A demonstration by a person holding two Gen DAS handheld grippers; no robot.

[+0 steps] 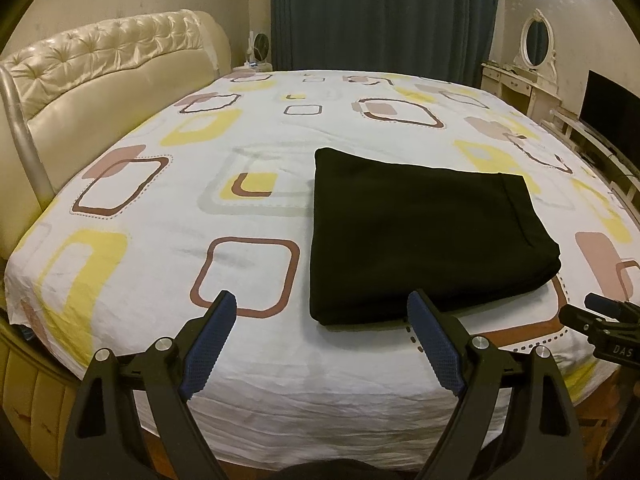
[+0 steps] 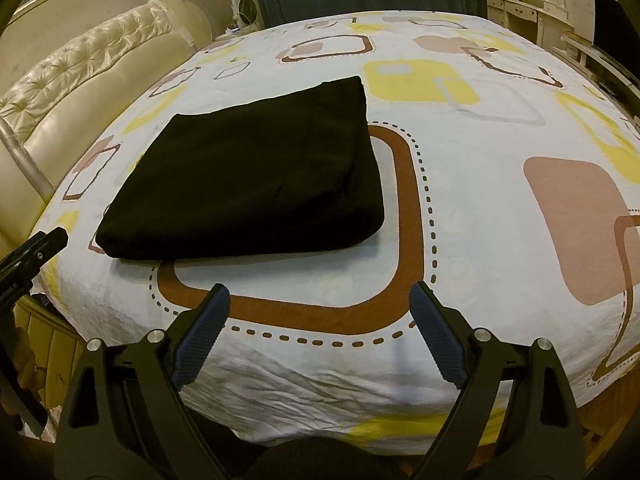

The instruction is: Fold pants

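Lying folded pants (image 1: 424, 236), bed (image 1: 168, 216) margins around

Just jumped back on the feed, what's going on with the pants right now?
The black pants lie folded into a compact rectangle on the patterned bedsheet. A person holds both tools short of it: the left gripper and the right gripper have their jaws open and empty, touching nothing. The fold looks finished.

Left claw (image 1: 322, 312), right claw (image 2: 320, 304): agape, empty.
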